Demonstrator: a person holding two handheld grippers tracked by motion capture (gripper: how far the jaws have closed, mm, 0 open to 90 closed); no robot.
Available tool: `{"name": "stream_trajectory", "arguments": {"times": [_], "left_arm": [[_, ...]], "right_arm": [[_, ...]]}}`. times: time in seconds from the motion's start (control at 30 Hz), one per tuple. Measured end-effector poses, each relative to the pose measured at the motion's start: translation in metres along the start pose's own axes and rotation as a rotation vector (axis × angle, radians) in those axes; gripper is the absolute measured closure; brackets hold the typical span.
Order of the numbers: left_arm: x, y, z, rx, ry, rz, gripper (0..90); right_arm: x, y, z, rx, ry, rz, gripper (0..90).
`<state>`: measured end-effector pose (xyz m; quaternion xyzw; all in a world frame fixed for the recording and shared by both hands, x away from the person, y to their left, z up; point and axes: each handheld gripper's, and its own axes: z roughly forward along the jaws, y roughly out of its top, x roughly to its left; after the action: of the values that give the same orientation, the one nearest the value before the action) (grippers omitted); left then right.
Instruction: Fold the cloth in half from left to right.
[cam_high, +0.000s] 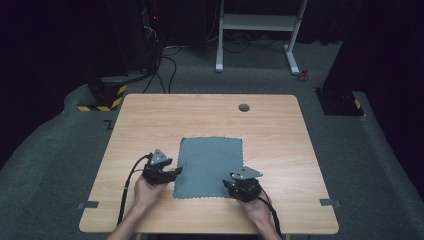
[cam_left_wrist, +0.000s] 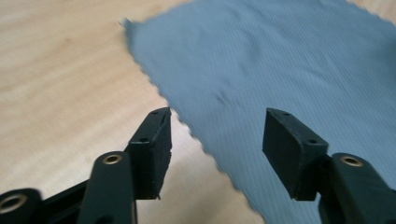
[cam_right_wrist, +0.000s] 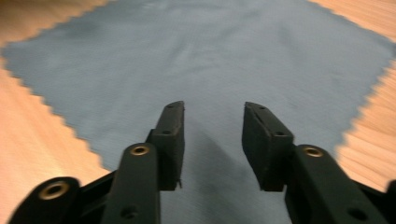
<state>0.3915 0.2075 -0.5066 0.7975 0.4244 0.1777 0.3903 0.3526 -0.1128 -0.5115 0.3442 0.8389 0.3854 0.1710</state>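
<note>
The flat grey square cloth with pinked edges (cam_high: 209, 167) lies spread on the pale wooden counter (cam_high: 150, 120), nearer its front edge. My left gripper (cam_left_wrist: 215, 135) hovers partly open astride the cloth's left edge, gripping nothing; my right gripper (cam_right_wrist: 212, 135) hangs part-open over its front right corner, also empty. I judge I'm at the approach-to-grasp step; next, lower both and pinch the hem.
</note>
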Motion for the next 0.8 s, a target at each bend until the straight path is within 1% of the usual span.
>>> {"name": "stream_trajectory", "arguments": {"times": [0.07,0.1,0.17,0.2,0.23,0.27,0.3,0.33,0.4,0.43,0.47,0.5,0.53,0.6,0.63,0.7,0.73,0.8], "left_arm": [[0.005,0.008,0.006,0.012,0.001,-0.014,45.5],[0.007,0.011,0.009,0.017,0.002,-0.03,46.2],[0.012,0.02,0.019,0.036,-0.01,-0.063,47.3],[0.013,0.024,0.024,0.04,0.004,-0.059,47.4],[0.014,0.029,0.029,0.046,0.017,-0.051,47.9],[0.015,0.033,0.034,0.054,0.024,-0.051,48.0],[0.015,0.036,0.039,0.049,0.028,-0.059,48.0],[0.017,0.039,0.044,0.057,0.033,-0.061,48.3],[0.018,0.042,0.053,0.073,0.051,-0.056,48.3],[0.019,0.043,0.057,0.076,0.056,-0.047,48.5],[0.019,0.044,0.06,0.08,0.063,-0.047,49.5],[0.021,0.044,0.062,0.084,0.068,-0.05,49.5],[0.022,0.045,0.065,0.091,0.069,-0.06,50.6],[0.027,0.047,0.072,0.101,0.096,-0.063,51.2],[0.028,0.048,0.073,0.101,0.102,-0.069,51.8],[0.032,0.051,0.077,0.098,0.118,-0.083,52.1],[0.033,0.053,0.079,0.1,0.124,-0.083,52.3],[0.036,0.055,0.081,0.1,0.146,-0.086,52.6]], "right_arm": [[0.007,0.003,0.004,0.005,0.029,-0.017,65.5],[0.01,0.005,0.007,0.011,0.048,-0.033,67.5],[0.018,0.008,0.014,0.027,0.075,-0.048,71.0],[0.023,0.01,0.018,0.031,0.088,-0.054,71.8],[0.028,0.013,0.022,0.033,0.104,-0.071,72.3],[0.034,0.015,0.026,0.035,0.121,-0.078,72.6],[0.04,0.018,0.03,0.032,0.134,-0.098,73.1],[0.047,0.021,0.034,0.029,0.151,-0.11,73.4],[0.06,0.027,0.041,0.025,0.175,-0.138,73.9],[0.065,0.03,0.045,0.022,0.182,-0.157,74.2],[0.076,0.034,0.051,0.022,0.2,-0.173,74.6],[0.076,0.034,0.051,0.022,0.2,-0.173,74.6],[0.08,0.035,0.054,0.024,0.209,-0.179,74.7],[0.088,0.039,0.06,0.032,0.231,-0.183,74.7],[0.093,0.04,0.064,0.039,0.227,-0.199,74.5],[0.097,0.043,0.066,0.038,0.228,-0.212,74.3],[0.098,0.045,0.068,0.04,0.235,-0.212,73.9],[0.101,0.046,0.069,0.042,0.232,-0.212,73.2]]}}
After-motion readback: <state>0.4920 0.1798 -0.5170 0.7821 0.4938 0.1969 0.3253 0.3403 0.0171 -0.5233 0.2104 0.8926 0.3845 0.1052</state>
